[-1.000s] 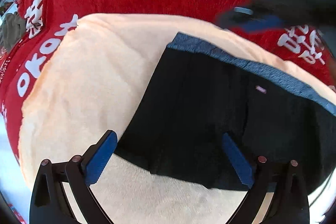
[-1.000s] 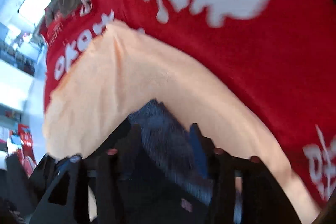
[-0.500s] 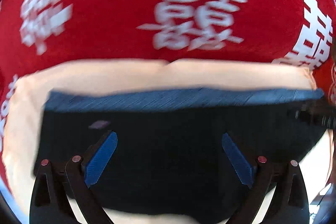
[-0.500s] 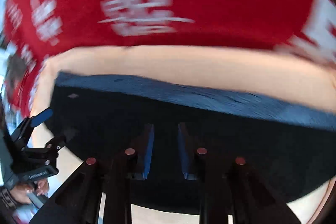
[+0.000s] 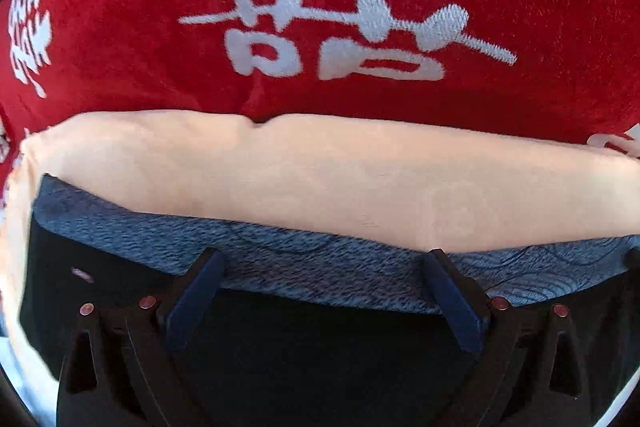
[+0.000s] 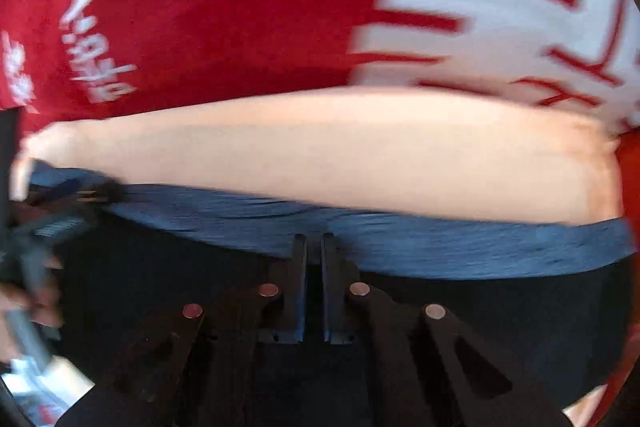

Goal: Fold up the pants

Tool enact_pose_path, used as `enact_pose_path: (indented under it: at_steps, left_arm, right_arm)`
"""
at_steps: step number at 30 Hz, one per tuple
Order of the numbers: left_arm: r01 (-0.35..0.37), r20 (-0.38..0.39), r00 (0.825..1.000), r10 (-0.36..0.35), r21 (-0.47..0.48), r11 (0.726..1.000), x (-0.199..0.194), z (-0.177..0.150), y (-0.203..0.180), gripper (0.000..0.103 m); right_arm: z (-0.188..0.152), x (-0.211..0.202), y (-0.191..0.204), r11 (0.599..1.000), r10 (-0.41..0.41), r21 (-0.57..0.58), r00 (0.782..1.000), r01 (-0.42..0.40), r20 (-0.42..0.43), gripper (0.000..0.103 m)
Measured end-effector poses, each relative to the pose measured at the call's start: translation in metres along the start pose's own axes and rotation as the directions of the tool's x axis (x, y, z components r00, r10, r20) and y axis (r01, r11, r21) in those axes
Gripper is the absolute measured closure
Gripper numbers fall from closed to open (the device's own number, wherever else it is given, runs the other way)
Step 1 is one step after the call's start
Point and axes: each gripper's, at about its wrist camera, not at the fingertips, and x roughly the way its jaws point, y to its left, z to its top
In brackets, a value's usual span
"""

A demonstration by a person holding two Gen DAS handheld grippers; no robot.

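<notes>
In the right wrist view, the right gripper [image 6: 314, 239] sits at lower centre of the frame with its 2 fingers [image 6: 298, 267] drawn almost together. The jaws have just been closing, and their tips meet the lower edge of the blue waistband [image 6: 440, 247]; whether cloth is pinched in the narrow slit cannot be told through the blur. The waistband runs as a band across the middle of the frame, with the black pants [image 6: 500, 315] filling the lower part below it. Above the band lies a peach cloth [image 6: 340, 147], and beyond that, across the top, a red cloth [image 6: 220, 7] with white lettering. At the left edge, blurred, the left gripper [image 6: 94, 193] reaches the waistband's left end.

In the left wrist view, the left gripper [image 5: 322, 257] stands wide open, its 2 blue pads [image 5: 196, 299] spread to lower left and lower right of the frame, their tips over the waistband [image 5: 320, 267] with nothing gripped. The pants [image 5: 320, 355] lie dark between and below the fingers. The peach cloth [image 5: 320, 175] crosses the middle, the red cloth [image 5: 120, 7] above it.
</notes>
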Motion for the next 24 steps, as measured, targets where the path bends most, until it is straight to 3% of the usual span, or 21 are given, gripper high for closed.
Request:
enact_pose_path:
  at_steps: [2,4,6,8,9,10,12,14,16,17,18,19,21,24]
  left_arm:
    - [-0.001,0.0,1.0,0.001,0.023,1.0,-0.014,-0.001,-0.002,0.002]
    - [0.014,0.019,1.0,-0.015,0.066,0.998,-0.034,-0.008,-0.005,0.002]
    - [0.027,0.025,0.999,-0.03,0.102,0.994,-0.049,-0.018,-0.007,0.002]
    - [0.052,0.01,0.999,-0.053,0.128,0.99,-0.059,-0.033,-0.007,0.002]
    - [0.06,-0.002,0.998,-0.061,0.135,0.989,-0.062,-0.04,-0.006,0.002]
    - [0.068,-0.019,0.998,-0.066,0.146,0.987,-0.062,-0.047,-0.005,0.002]
    - [0.055,-0.048,0.998,-0.048,0.171,0.984,-0.057,-0.059,-0.004,0.002]
    - [0.059,-0.08,0.996,-0.046,0.162,0.985,-0.051,-0.069,-0.003,0.002]
    - [0.08,-0.091,0.993,-0.068,0.136,0.987,-0.048,-0.078,0.002,0.002]
    - [0.088,-0.092,0.993,-0.076,0.129,0.988,-0.047,-0.083,0.004,0.002]
    - [0.097,-0.094,0.992,-0.085,0.123,0.988,-0.047,-0.085,0.005,0.002]
    - [0.104,-0.099,0.991,-0.092,0.12,0.987,-0.047,-0.087,0.006,0.002]
    - [0.125,-0.111,0.987,-0.112,0.119,0.985,-0.047,-0.095,0.006,0.002]
    - [0.138,-0.082,0.989,-0.127,0.139,0.981,-0.052,-0.112,0.006,0.002]
  right_arm:
    - [-0.002,-0.007,-0.034,0.99,0.062,0.127,0.998,-0.059,-0.02,0.093]
    - [-0.012,-0.02,-0.057,0.95,0.199,0.249,0.98,-0.186,-0.027,0.089]
    - [-0.035,-0.039,-0.062,0.878,0.374,0.328,0.927,-0.35,-0.013,0.088]
    - [-0.058,-0.049,-0.052,0.816,0.486,0.365,0.874,-0.448,-0.016,0.071]
    - [-0.074,-0.051,-0.041,0.776,0.544,0.397,0.839,-0.49,-0.028,0.053]
    - [-0.084,-0.05,-0.031,0.749,0.576,0.423,0.817,-0.51,-0.035,0.047]
    - [-0.105,-0.039,-0.011,0.688,0.637,0.479,0.769,-0.545,-0.041,0.047]
    - [-0.118,-0.024,0.001,0.638,0.666,0.54,0.746,-0.548,-0.029,0.047]
    - [-0.121,-0.007,0.008,0.557,0.707,0.607,0.707,-0.567,0.011,0.048]
    - [-0.119,0.001,0.012,0.538,0.713,0.623,0.701,-0.569,0.025,0.049]
    - [-0.116,0.007,0.013,0.513,0.718,0.639,0.695,-0.573,0.046,0.058]
    - [-0.113,0.011,0.012,0.509,0.711,0.649,0.701,-0.565,0.054,0.09]
    - [-0.115,0.011,0.012,0.512,0.695,0.668,0.718,-0.541,0.049,0.096]
    - [-0.132,0.002,0.013,0.556,0.666,0.656,0.746,-0.511,0.016,0.096]
